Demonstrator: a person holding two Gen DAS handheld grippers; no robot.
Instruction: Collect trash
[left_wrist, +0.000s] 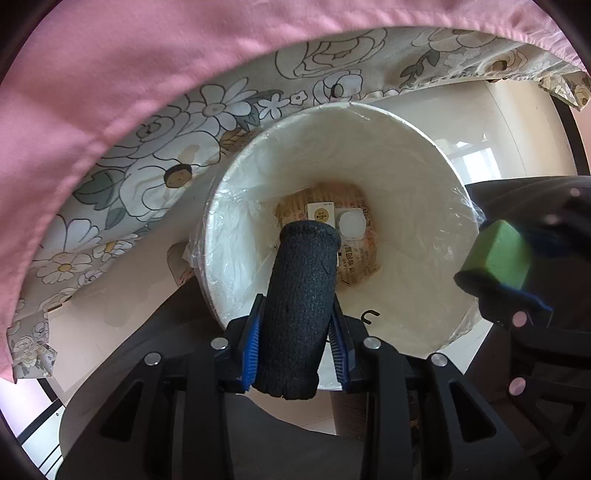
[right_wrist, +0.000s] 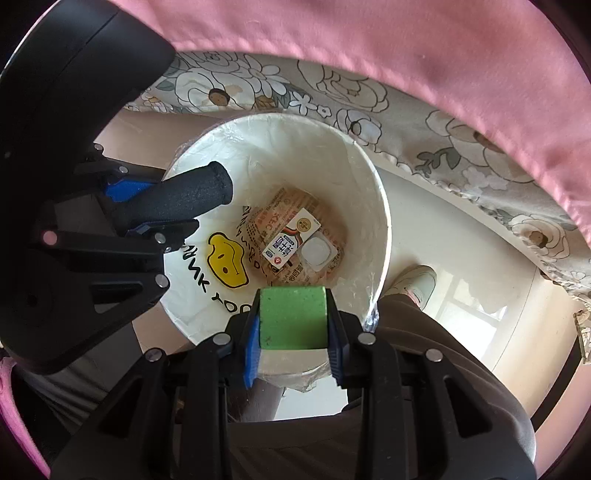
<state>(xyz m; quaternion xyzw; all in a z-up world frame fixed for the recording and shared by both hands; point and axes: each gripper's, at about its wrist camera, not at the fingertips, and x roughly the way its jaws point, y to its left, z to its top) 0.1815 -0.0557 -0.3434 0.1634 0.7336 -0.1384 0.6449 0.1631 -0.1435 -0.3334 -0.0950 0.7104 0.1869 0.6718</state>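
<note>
Already both grippers hang over the white bin (right_wrist: 369, 206), which fills the centre of each frame and is lined with a clear plastic bag (left_wrist: 469, 210). The left gripper (left_wrist: 295, 321) has its jaws closed against the sides of a dark foam cylinder (left_wrist: 301, 306), whose free end points down into the bin's mouth, presumably so it will fall straight in on release. The right gripper (right_wrist: 293, 325) clamps a green foam block (right_wrist: 293, 317) between its blue pads at the lower centre of its frame, just above the near rim. At the bottom of the bin lie a printed carton (right_wrist: 291, 240) and a small white container (right_wrist: 317, 253) on what seems to be a brown wrapper, though the print is too small to be sure. A floral cloth (left_wrist: 155, 158) under a pink cloth (left_wrist: 147, 55) arcs across the upper part of both views.
</note>
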